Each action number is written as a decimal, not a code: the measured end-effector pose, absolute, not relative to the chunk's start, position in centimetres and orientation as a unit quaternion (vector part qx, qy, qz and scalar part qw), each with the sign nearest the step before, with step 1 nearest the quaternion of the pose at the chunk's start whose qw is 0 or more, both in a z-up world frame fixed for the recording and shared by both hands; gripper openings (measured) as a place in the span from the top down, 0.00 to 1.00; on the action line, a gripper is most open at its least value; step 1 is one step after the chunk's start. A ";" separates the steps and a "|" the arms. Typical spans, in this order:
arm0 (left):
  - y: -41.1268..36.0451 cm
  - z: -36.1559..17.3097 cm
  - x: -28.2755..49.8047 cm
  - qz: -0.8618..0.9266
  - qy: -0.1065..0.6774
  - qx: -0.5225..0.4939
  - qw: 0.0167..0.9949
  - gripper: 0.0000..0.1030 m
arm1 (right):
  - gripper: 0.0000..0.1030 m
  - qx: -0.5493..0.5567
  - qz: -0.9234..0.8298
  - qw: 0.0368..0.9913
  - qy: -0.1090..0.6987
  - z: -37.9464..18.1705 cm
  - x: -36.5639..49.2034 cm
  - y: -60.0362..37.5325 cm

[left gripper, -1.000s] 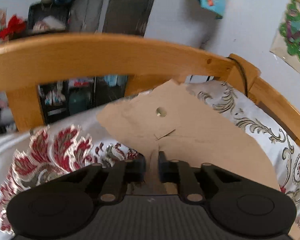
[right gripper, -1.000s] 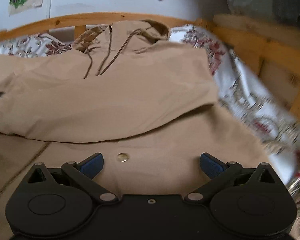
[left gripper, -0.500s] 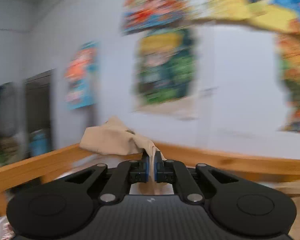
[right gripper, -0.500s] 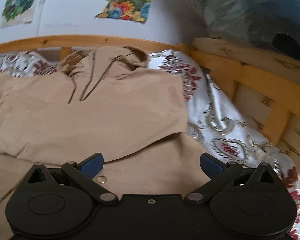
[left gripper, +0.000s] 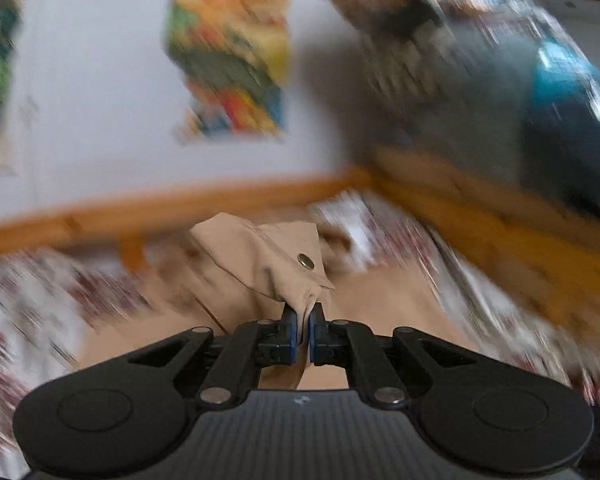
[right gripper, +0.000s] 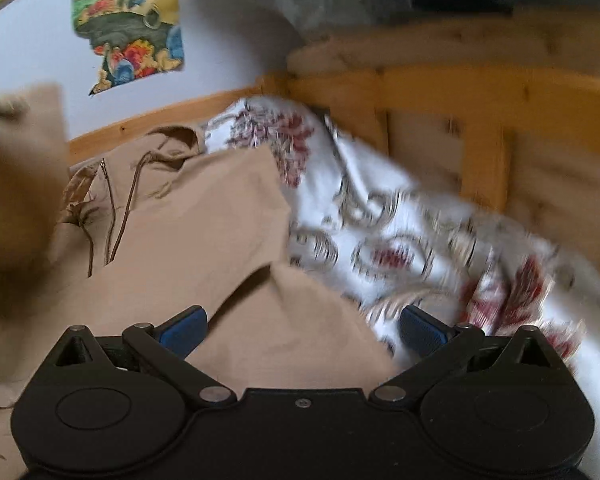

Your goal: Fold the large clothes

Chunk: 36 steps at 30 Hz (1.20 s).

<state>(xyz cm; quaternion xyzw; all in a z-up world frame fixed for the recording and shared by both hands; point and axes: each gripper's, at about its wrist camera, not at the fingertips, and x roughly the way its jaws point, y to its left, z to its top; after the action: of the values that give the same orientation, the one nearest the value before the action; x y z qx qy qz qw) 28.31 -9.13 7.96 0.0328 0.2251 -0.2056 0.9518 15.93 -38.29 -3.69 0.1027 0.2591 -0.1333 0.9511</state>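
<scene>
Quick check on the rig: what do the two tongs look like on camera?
Both look alike: left tongs and right tongs have matte black linkage arms with silver pivot pins, round black discs either side, blue finger pads and a ribbed dark base. No cables or sleeves visible.

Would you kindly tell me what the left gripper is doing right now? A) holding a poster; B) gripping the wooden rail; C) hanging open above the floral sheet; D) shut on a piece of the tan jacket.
D: the left gripper has its blue fingers pinched on a lifted fold of the tan jacket.
</scene>
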 end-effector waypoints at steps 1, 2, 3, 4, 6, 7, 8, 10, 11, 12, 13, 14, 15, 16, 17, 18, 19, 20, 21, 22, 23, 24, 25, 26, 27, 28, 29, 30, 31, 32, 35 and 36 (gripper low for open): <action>-9.4 6.3 28.3 -0.216 0.241 0.039 0.945 0.93 | 0.01 0.091 -0.134 0.952 0.259 -3.9 16.0 -37.9; -9.5 4.7 28.1 -0.226 0.262 0.044 0.937 0.93 | 0.01 0.080 -0.134 0.953 0.259 -4.0 16.0 -37.7; -9.5 3.3 28.0 -0.235 0.281 0.046 0.929 0.90 | 0.01 0.072 -0.135 0.953 0.260 -4.1 16.1 -37.4; -9.3 1.9 27.5 -0.244 0.301 0.046 0.921 0.82 | 0.01 0.067 -0.134 0.954 0.259 -4.1 16.1 -37.2; -8.5 -0.1 26.0 -0.260 0.321 0.037 0.910 0.57 | 0.01 0.063 -0.130 0.956 0.257 -4.3 16.1 -37.0; -7.9 -0.6 25.4 -0.267 0.324 0.032 0.907 0.40 | 0.01 0.061 -0.129 0.956 0.257 -4.4 16.1 -36.9; -7.5 -1.0 25.0 -0.272 0.324 0.029 0.905 0.35 | 0.01 0.059 -0.128 0.956 0.256 -4.4 16.1 -36.8; -6.9 -1.4 24.0 -0.287 0.323 0.036 0.901 0.33 | 0.01 0.057 -0.126 0.957 0.254 -4.5 16.1 -36.6; -6.7 -1.3 23.5 -0.297 0.325 0.043 0.897 0.32 | 0.01 0.056 -0.125 0.958 0.252 -4.5 16.1 -36.5; -6.5 -1.3 23.1 -0.307 0.327 0.047 0.893 0.31 | 0.01 0.054 -0.125 0.959 0.251 -4.5 16.0 -36.4; -6.2 -1.3 22.7 -0.316 0.327 0.051 0.889 0.29 | 0.01 0.051 -0.124 0.959 0.249 -4.5 16.0 -36.3; -6.0 -1.0 22.4 -0.322 0.328 0.054 0.886 0.29 | 0.01 0.049 -0.123 0.960 0.246 -4.6 16.0 -36.2; -5.9 -0.9 22.1 -0.323 0.327 0.056 0.886 0.29 | 0.01 0.047 -0.123 0.961 0.244 -4.6 16.0 -36.1; -5.6 -0.9 21.7 -0.319 0.325 0.057 0.889 0.26 | 0.01 0.045 -0.122 0.962 0.241 -4.7 15.9 -36.0; -5.2 -0.8 21.5 -0.312 0.323 0.057 0.892 0.24 | 0.01 0.043 -0.119 0.963 0.239 -4.7 15.8 -35.9; -4.6 -0.8 21.3 -0.299 0.319 0.054 0.898 0.16 | 0.01 0.041 -0.116 0.964 0.235 -4.7 15.7 -35.6; -4.1 -0.7 21.3 -0.285 0.315 0.050 0.904 0.09 | 0.01 0.040 -0.109 0.966 0.230 -4.6 15.6 -35.4; -3.4 -0.8 21.3 -0.264 0.311 0.046 0.912 0.06 | 0.01 0.041 -0.099 0.970 0.219 -4.4 15.4 -35.2; -2.7 -0.9 21.5 -0.240 0.309 0.046 0.919 0.05 | 0.01 0.041 -0.086 0.975 0.203 -4.2 15.0 -34.9; -2.1 -1.2 21.9 -0.216 0.308 0.049 0.925 0.05 | 0.01 0.032 -0.073 0.979 0.186 -3.9 14.8 -34.4; -1.4 -1.4 22.3 -0.188 0.308 0.056 0.931 0.05 | 0.01 0.018 -0.061 0.982 0.178 -3.8 14.7 -33.8; -0.6 -1.6 22.9 -0.161 0.310 0.062 0.935 0.05 | 0.01 -0.002 -0.046 0.983 0.176 -3.7 14.7 -33.1; 0.2 -1.8 23.5 -0.132 0.311 0.066 0.939 0.05 | 0.01 -0.021 -0.033 0.984 0.176 -3.8 14.7 -32.3; 1.2 -2.1 24.1 -0.100 0.312 0.070 0.942 0.04 | 0.03 -0.035 -0.019 0.983 0.178 -4.0 14.8 -31.7; 2.2 -2.3 24.8 -0.071 0.314 0.069 0.944 0.04 | 0.08 -0.044 -0.001 0.982 0.186 -4.3 14.9 -31.1; 3.4 -2.6 25.5 -0.043 0.316 0.065 0.946 0.04 | 0.12 -0.047 0.014 0.979 0.198 -4.7 15.2 -30.6; 4.7 -2.9 26.3 -0.018 0.319 0.057 0.946 0.04 | 0.23 -0.049 0.025 0.976 0.212 -5.0 15.7 -30.3; 5.8 -3.0 27.0 -0.002 0.322 0.047 0.946 0.04 | 0.30 -0.053 0.030 0.973 0.223 -5.5 16.3 -29.8; 7.0 -3.2 27.6 0.009 0.322 0.036 0.946 0.04 | 0.32 -0.056 0.033 0.971 0.230 -5.9 17.0 -29.5; 8.3 -3.4 28.2 0.019 0.322 0.025 0.946 0.05 | 0.38 -0.059 0.036 0.970 0.233 -6.2 17.8 -29.3; 11.0 -3.9 29.8 0.043 0.333 0.008 0.942 0.07 | 0.43 -0.077 0.044 0.963 0.255 -6.8 20.6 -28.6; 11.6 -4.1 30.2 0.048 0.336 0.000 0.940 0.08 | 0.43 -0.084 0.045 0.958 0.270 -7.2 21.5 -28.6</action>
<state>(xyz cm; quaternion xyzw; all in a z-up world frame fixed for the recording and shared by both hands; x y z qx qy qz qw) 30.21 11.60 -4.06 0.0000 0.3364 0.0481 0.9405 21.50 -28.57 -7.20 -0.0841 0.2703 0.0455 0.9580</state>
